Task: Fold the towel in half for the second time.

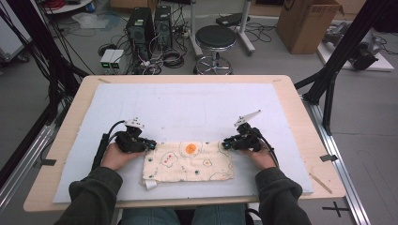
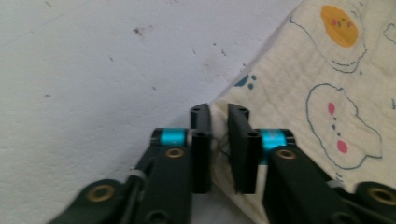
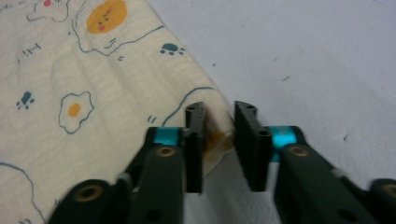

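Cloth: a cream quilted cloth [image 1: 188,162] printed with an orange face, fried eggs, paw prints and blue outlines — folded into a flat rectangle, a white tag at its near left corner.
Place: on the pale blue mat [image 1: 187,108] covering the wooden table [image 1: 300,112], near the person's edge.
Left gripper [image 2: 219,140]: jaws clenched on the cloth's far left corner — a bunched fold sits between the pads.
Right gripper [image 3: 219,140]: jaws nearly closed around the far right corner; the fold touches one pad, a gap shows beside the other.
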`<state>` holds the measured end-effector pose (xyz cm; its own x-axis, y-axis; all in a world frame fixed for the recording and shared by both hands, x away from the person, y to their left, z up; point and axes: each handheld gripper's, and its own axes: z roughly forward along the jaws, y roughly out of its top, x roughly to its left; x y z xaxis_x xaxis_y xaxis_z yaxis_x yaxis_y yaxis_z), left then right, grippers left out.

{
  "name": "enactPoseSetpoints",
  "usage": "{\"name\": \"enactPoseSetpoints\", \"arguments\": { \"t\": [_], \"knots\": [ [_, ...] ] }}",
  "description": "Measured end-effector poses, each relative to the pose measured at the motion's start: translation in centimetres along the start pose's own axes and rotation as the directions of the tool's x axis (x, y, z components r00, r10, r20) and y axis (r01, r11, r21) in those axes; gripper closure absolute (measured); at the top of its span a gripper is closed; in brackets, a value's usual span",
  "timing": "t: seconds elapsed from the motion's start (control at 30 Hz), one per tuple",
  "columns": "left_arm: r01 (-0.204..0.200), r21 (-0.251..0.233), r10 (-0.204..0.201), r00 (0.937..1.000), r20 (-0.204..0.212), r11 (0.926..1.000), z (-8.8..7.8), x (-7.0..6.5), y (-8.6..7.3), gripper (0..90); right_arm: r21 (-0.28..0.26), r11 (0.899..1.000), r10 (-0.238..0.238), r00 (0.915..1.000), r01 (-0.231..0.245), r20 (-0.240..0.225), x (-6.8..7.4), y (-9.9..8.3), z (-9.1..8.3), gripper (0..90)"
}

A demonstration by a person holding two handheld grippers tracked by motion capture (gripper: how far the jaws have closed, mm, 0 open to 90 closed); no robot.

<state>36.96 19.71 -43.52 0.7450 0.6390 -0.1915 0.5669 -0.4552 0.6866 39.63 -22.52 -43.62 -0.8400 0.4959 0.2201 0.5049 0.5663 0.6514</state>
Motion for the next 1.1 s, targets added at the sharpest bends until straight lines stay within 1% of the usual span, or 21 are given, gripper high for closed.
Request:
{"name": "enactPoseSetpoints", "arguments": {
  "t": [0.03,0.07,0.17,0.2,0.23,0.3,0.37,0.43,0.5,0.63,0.67,0.7,0.73,0.8,0.83,0.9,0.97,1.03,1.07,1.1],
  "knots": [
    [-0.001,0.001,0.001,1.0,-0.003,1.0,0.0,0.0,0.0,83.9,0.002,1.0,0.0,0.9999,0.0,-0.012,-0.1,0.0,0.0,81.3],
    [-0.001,-0.004,0.001,1.0,-0.01,1.0,-0.1,0.0,0.0,84.6,0.003,1.0,0.007,0.9999,-0.007,-0.013,-0.1,0.0,0.0,82.4],
    [-0.01,-0.022,0.009,0.9994,-0.034,0.9997,-0.3,0.1,0.1,85.5,0.006,1.0,0.02,0.9998,-0.02,-0.003,-0.3,0.0,-0.2,83.4],
    [-0.005,-0.033,0.003,0.9992,-0.04,0.9994,-0.4,0.1,0.1,85.5,0.006,1.0,0.019,0.9998,-0.019,0.009,-0.3,0.1,-0.2,83.7],
    [-0.003,-0.049,0.001,0.9985,-0.055,0.9988,-0.6,0.2,0.2,85.6,0.007,1.0,0.024,0.9997,-0.024,0.01,-0.3,0.2,-0.3,83.9],
    [0.003,-0.075,-0.008,0.9975,-0.071,0.9972,-0.9,0.3,0.3,85.7,-0.006,1.0,0.031,0.9992,-0.031,0.025,-0.3,0.5,-0.4,83.9],
    [0.009,-0.092,-0.017,0.9956,-0.092,0.9957,-1.0,0.4,0.4,85.8,-0.029,0.999,0.039,0.9989,-0.038,0.027,-0.6,0.9,-0.5,83.9],
    [0.014,-0.1,-0.025,0.994,-0.106,0.9949,-1.1,0.7,0.5,85.8,-0.037,0.998,0.047,0.9985,-0.046,0.03,-0.6,1.2,-0.5,83.9],
    [0.039,-0.12,-0.052,0.9929,-0.107,0.992,-1.3,1.1,0.6,85.8,-0.046,0.998,0.044,0.9986,-0.042,0.031,-0.8,1.7,-0.5,83.9],
    [0.072,-0.136,-0.087,0.9905,-0.107,0.9881,-1.2,1.9,0.6,85.7,-0.052,0.997,0.062,0.9979,-0.061,0.016,-1.4,2.4,-0.4,83.9],
    [0.07,-0.142,-0.086,0.9903,-0.109,0.9874,-1.2,2.0,0.6,85.8,-0.062,0.996,0.067,0.9977,-0.066,0.012,-1.5,2.5,-0.4,83.9],
    [0.078,-0.158,-0.096,0.9889,-0.113,0.9843,-1.2,2.1,0.6,85.7,-0.065,0.995,0.074,0.9973,-0.073,0.009,-1.6,2.6,-0.4,83.9],
    [0.084,-0.164,-0.103,0.9881,-0.115,0.9829,-1.2,2.2,0.7,85.7,-0.07,0.995,0.072,0.9973,-0.071,0.01,-1.8,2.8,-0.4,83.9],
    [0.092,-0.174,-0.113,0.9864,-0.119,0.9805,-1.2,2.5,0.8,85.8,-0.079,0.993,0.086,0.9963,-0.085,0.006,-2.1,2.9,-0.3,83.9],
    [0.097,-0.173,-0.119,0.9857,-0.119,0.98,-1.2,2.7,0.9,85.7,-0.084,0.993,0.088,0.9962,-0.087,0.005,-2.3,3.0,-0.2,83.9],
    [0.091,-0.164,-0.114,0.9839,-0.138,0.9822,-1.1,3.0,1.3,85.7,-0.09,0.991,0.095,0.9955,-0.094,0.004,-2.6,3.3,-0.1,83.9],
    [0.096,-0.173,-0.121,0.9819,-0.146,0.9804,-1.0,3.2,1.6,85.7,-0.095,0.991,0.1,0.9949,-0.098,0.01,-2.9,3.7,-0.1,83.9],
    [0.106,-0.195,-0.136,0.9796,-0.148,0.975,-0.9,3.5,1.9,85.8,-0.108,0.988,0.112,0.9937,-0.11,0.012,-3.4,4.0,0.0,83.9],
    [0.118,-0.205,-0.149,0.9782,-0.144,0.9717,-0.8,3.7,1.9,85.8,-0.112,0.986,0.122,0.9924,-0.121,0.008,-3.7,4.0,0.0,83.9],
    [0.128,-0.205,-0.159,0.977,-0.142,0.9703,-0.7,3.8,1.9,85.7,-0.115,0.985,0.132,0.9913,-0.13,0.009,-3.9,4.0,0.0,83.9]
  ]
}}
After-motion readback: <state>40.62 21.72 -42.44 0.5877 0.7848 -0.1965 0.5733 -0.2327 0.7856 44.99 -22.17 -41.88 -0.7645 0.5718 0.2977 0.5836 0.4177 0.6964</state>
